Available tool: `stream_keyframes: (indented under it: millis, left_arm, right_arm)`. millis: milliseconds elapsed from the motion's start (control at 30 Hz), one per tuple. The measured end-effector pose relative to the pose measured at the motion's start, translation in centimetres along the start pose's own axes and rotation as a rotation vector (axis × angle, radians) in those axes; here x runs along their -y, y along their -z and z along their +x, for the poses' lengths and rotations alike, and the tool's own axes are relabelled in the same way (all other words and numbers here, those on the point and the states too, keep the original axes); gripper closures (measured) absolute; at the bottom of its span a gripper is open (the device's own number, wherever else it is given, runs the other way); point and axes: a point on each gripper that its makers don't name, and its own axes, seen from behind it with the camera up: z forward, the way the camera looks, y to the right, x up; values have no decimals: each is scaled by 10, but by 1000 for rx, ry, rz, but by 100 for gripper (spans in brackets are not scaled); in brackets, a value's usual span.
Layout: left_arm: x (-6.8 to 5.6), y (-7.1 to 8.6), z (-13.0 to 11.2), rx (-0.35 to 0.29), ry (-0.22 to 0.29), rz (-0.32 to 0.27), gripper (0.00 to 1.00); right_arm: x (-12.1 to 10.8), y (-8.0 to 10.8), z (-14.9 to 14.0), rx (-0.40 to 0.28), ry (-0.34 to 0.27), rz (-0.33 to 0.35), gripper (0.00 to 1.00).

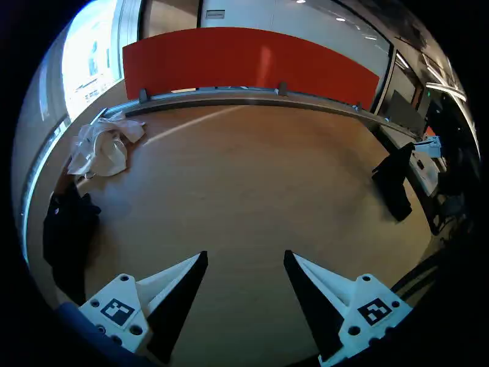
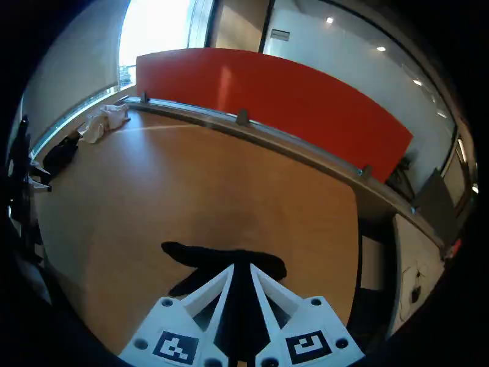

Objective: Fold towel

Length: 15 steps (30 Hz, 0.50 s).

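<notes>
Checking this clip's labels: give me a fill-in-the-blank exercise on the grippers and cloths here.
The left gripper is ____, not shut, with nothing between its fingers.
The right gripper is shut on a ____ towel.
The crumpled cloth near the red divider is ____.
Missing words: open; black; white.

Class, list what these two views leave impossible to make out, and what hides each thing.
1. Right gripper view: near part of the limp black towel, hidden behind the jaws of the right gripper.
2. Left gripper view: the bunched black cloth at the wooden table's edge, folds lost in shadow.
3. Both views: the crumpled white cloth, too small to tell how many pieces.
</notes>
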Motion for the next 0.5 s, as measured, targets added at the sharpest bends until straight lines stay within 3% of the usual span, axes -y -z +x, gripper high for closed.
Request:
stream_keyframes:
  millis: [200,500]
  left_arm:
    - [-4,-1,-1,2,-7,-8,8]
    - [-9,1,-3,1,-17,-20,8]
  right_arm:
    - [4,10,-20,8,-24,-7,97]
    - [5,13,-54,45,-2,-41,97]
